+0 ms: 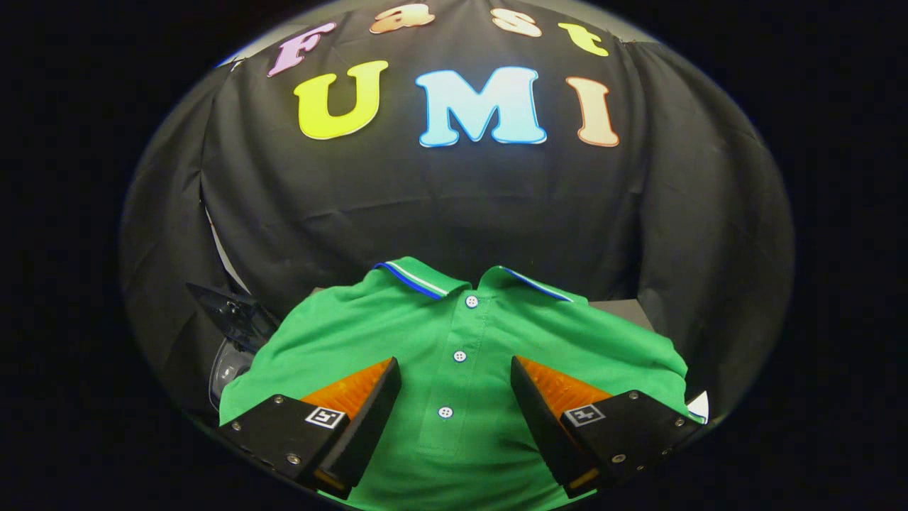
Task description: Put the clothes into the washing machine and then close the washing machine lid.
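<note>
Our gripper [455, 369] is spread wide, pinching nothing — between its fingers lies the green polo shirt [461, 341], flat, three white buttons, striped collar at 12 o'clock.

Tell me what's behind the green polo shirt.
Behind the green polo shirt, past the open gripper, hangs black cloth; a dark translucent lid pokes out beside it. The surface beneath is covered.
</note>
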Available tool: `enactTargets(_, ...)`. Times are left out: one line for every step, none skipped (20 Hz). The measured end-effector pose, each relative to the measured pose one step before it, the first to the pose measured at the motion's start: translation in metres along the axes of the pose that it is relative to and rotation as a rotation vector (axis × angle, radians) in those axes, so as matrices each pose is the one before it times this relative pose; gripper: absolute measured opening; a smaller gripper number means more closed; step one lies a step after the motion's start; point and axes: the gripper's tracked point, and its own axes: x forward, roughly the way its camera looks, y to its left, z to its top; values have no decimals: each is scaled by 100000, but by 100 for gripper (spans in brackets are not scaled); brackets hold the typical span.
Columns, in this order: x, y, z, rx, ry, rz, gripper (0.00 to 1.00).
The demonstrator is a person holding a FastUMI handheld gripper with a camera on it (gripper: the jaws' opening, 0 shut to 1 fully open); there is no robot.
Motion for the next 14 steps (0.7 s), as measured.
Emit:
enactTargets(-134, 65, 178, -152, -297, 469, 96)
enactTargets(292, 38, 20, -99, 462, 308, 97)
enactTargets(-288, 118, -164, -303, -7, 209, 96)
enactTargets(-28, 102, -80, -192, 521, 43, 97)
enactTargets(-124, 32, 90, -353, -183, 110, 96)
enactTargets(-73, -76, -24, 171, 572, -145, 95)
enactTargets(98, -18, 111, -218, -84, 111, 93)
enactTargets(29, 304, 77, -346, -77, 557, 86)
enactTargets(-16, 327, -219, -391, 148, 805, 82)
enactTargets(-50, 275, 50, -696, -205, 1445, 75)
enactTargets(-29, 296, -53, -910, -101, 1994, 70)
enactTargets(-35, 560, 139, -1238, -385, 3020, 60)
enactTargets(-42, 499, -25, -1171, -684, 2483, 53)
enactTargets(-41, 197, 100, -497, -524, 1339, 36)
